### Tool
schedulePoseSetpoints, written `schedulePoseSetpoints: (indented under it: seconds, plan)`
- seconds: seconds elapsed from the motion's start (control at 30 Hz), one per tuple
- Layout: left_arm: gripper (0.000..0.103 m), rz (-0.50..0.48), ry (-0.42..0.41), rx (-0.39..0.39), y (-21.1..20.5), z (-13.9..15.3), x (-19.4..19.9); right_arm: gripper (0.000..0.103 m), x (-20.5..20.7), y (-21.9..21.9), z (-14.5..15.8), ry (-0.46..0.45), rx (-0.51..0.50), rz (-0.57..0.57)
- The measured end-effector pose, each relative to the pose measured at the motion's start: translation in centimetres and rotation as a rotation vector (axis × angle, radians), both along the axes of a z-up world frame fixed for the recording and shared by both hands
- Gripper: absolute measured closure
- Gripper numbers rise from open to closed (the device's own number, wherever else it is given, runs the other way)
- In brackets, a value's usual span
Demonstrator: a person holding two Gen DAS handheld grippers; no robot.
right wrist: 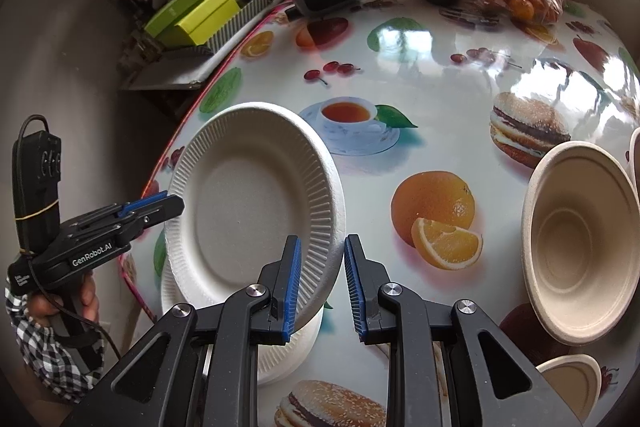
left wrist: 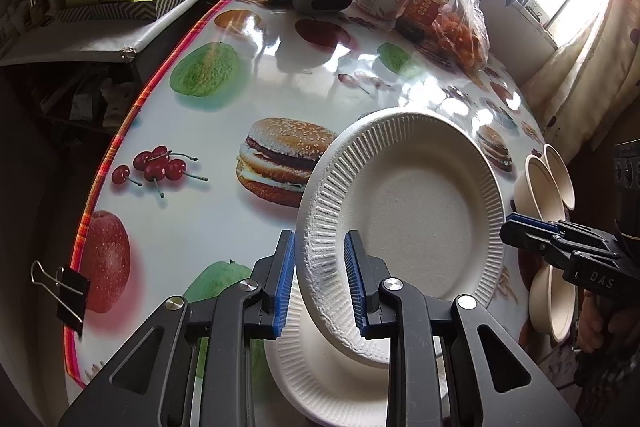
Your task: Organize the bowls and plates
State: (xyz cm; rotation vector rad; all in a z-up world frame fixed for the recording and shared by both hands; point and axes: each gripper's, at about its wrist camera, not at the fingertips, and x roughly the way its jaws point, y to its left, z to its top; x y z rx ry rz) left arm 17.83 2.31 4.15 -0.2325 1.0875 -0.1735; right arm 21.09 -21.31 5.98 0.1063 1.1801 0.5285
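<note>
Glossy fruit-and-burger-print worktop (left wrist: pixel 224 223), windows behind. Left gripper (left wrist: pixel 320 283): jaws clamped on the ribbed rim of a white round paper plate (left wrist: pixel 416 211), which is tilted and raised above a stack of matching white paper plates (left wrist: pixel 320 379) lying just beneath the jaws. Right gripper (right wrist: pixel 322 283): jaws clenched, nothing between them; held plate just left of them, beige paper bowl (right wrist: pixel 580 247) well to their right.
</note>
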Motion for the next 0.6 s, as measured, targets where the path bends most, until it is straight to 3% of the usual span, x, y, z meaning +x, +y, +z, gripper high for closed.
schedulePoseSetpoints:
  seconds: [0.6]
  plan:
    - [0.078,0.014,0.000,-0.018,1.6,-0.4,-3.0,0.080,-2.9,1.5,-0.4,0.010,-0.006,0.030]
